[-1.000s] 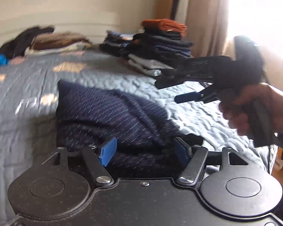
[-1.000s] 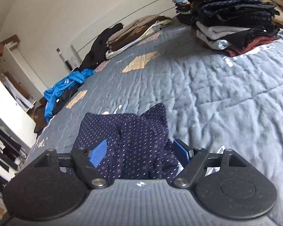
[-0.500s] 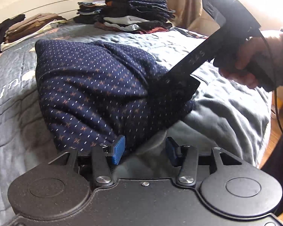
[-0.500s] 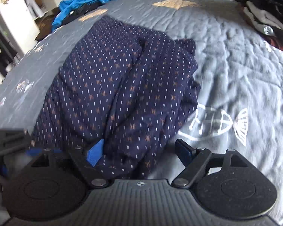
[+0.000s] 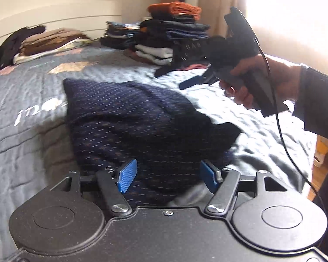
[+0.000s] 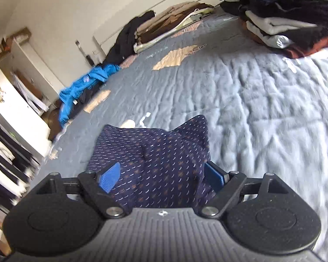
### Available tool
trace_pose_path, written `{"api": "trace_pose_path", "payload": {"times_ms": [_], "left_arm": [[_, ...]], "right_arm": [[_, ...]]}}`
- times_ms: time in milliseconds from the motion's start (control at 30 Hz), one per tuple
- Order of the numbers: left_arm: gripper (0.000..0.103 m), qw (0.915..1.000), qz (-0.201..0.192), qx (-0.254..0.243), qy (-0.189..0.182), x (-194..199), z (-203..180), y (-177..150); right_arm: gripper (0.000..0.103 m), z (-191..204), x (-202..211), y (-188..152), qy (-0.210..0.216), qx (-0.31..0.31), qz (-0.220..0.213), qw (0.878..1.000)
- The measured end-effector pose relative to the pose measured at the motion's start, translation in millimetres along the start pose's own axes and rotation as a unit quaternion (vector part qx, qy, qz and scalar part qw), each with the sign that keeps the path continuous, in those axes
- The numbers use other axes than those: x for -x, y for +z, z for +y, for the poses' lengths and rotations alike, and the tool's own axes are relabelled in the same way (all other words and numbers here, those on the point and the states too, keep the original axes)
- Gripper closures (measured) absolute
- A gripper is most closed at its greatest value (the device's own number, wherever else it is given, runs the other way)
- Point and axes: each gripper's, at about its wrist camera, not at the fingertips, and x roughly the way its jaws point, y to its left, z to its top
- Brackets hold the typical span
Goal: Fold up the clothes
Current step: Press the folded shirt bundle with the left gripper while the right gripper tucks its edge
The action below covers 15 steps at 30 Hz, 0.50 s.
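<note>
A navy dotted garment (image 5: pixel 137 118) lies folded in a thick bundle on the grey quilt (image 5: pixel 28 131). My left gripper (image 5: pixel 167 175) is open at the bundle's near edge, blue pads either side of the cloth. My right gripper (image 5: pixel 192 77) is held in the air beyond the bundle's right side, its blue fingers apart. In the right wrist view the garment (image 6: pixel 155 159) lies below and between the open blue pads of the right gripper (image 6: pixel 161 178).
A tall stack of folded clothes (image 5: pixel 172 39) stands at the far right of the bed, also in the right wrist view (image 6: pixel 290 15). Brown and black clothes (image 5: pixel 46 41) lie at the headboard. A blue garment (image 6: pixel 85 85) lies at the bed's left edge. A wardrobe (image 6: pixel 8 118) stands on the left.
My right gripper has lifted off the bundle and risen above the bed. My left gripper has opened wider and drawn back a little.
</note>
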Motion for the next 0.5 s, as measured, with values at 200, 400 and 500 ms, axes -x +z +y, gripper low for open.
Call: {"api": "trace_pose_path", "payload": {"times_ms": [200, 400, 500], "left_arm": [[0.039, 0.9997, 0.022, 0.005, 0.009, -15, 11, -2], [0.037, 0.9998, 0.019, 0.001, 0.006, -14, 13, -5], [0.037, 0.9999, 0.010, 0.009, 0.005, -10, 15, -5]], "right_arm": [[0.020, -10, -40, -1, -0.022, -0.028, 0.034, 0.999], [0.082, -5, -41, 5, 0.009, -0.064, 0.015, 0.998], [0.086, -7, -32, 9, 0.030, -0.096, -0.009, 0.995]]}}
